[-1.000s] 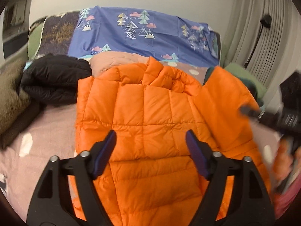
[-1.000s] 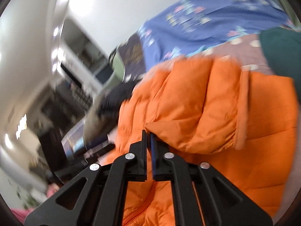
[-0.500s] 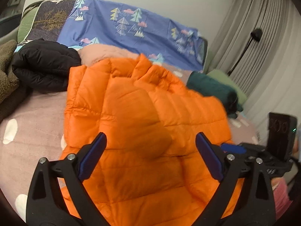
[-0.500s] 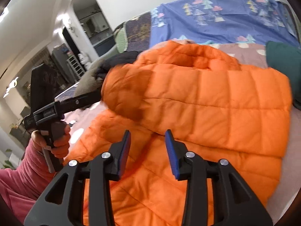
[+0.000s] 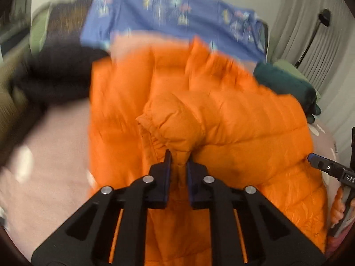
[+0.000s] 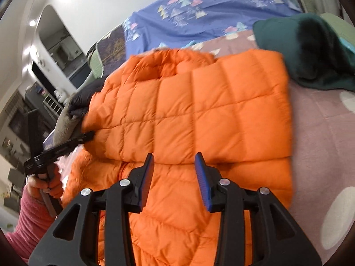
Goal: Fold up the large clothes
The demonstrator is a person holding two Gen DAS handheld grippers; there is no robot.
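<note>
An orange puffer jacket (image 5: 233, 119) lies spread on the pink bed cover, also in the right wrist view (image 6: 199, 110). Its right sleeve is folded across the body toward the left. My left gripper (image 5: 178, 157) is shut on the sleeve near its cuff (image 5: 153, 133), holding it over the jacket's middle. My right gripper (image 6: 175, 161) is open and empty, just above the jacket's lower body. The left gripper also shows in the right wrist view (image 6: 88, 136), at the sleeve end.
A black jacket (image 5: 57, 75) lies at the left, a dark green garment (image 6: 310, 53) at the right. A blue tree-print sheet (image 6: 210, 6) covers the back. The pink spotted bed cover (image 6: 321, 137) lies bare to the right. The left view is blurred.
My right gripper let go of the sleeve and opened. My left gripper, open before, has shut on the sleeve near the cuff and carries it across the jacket.
</note>
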